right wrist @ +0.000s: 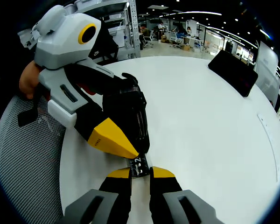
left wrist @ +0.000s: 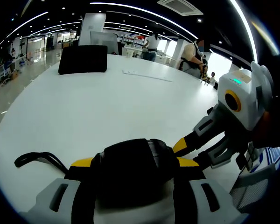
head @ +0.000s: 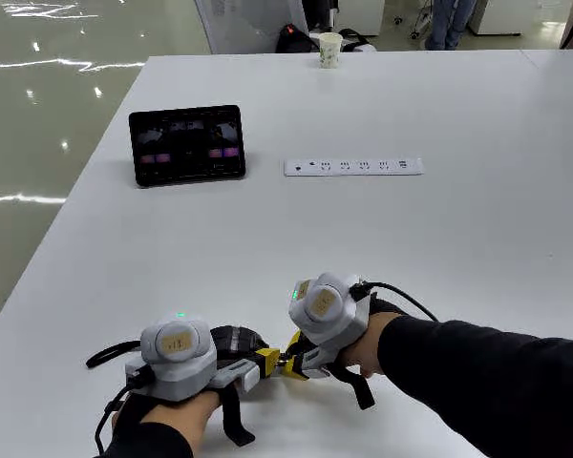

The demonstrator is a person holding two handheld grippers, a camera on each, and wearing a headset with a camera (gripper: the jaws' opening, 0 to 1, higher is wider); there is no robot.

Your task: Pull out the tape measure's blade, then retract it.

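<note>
Right gripper view gives me the clearest read: my right gripper [right wrist: 140, 174] has its jaws drawn almost together on the tip of the blade [right wrist: 138, 165], and only a short stub with a printed numeral shows out of the case [right wrist: 128, 116]. The hold is right at the yellow tips, so it looks shallow to me. In the left gripper view, my left gripper [left wrist: 135, 162] has its jaws spread wide around the black case, clamped on both flanks, low over the table [left wrist: 107, 102] near its front edge.

What worries me:
- The blade could slip out of that shallow pinch once the spring loads up, and snap back into the case.
- The case is rounded, so a pull off the blade's line may twist it in the left jaws or work it loose.
- One left jaw tip sits just beside the blade's mouth; if the case rotates, the blade could rub or kink against it.
- On the return, letting go early would let the blade whip; I'd feed it back under tension.
</note>
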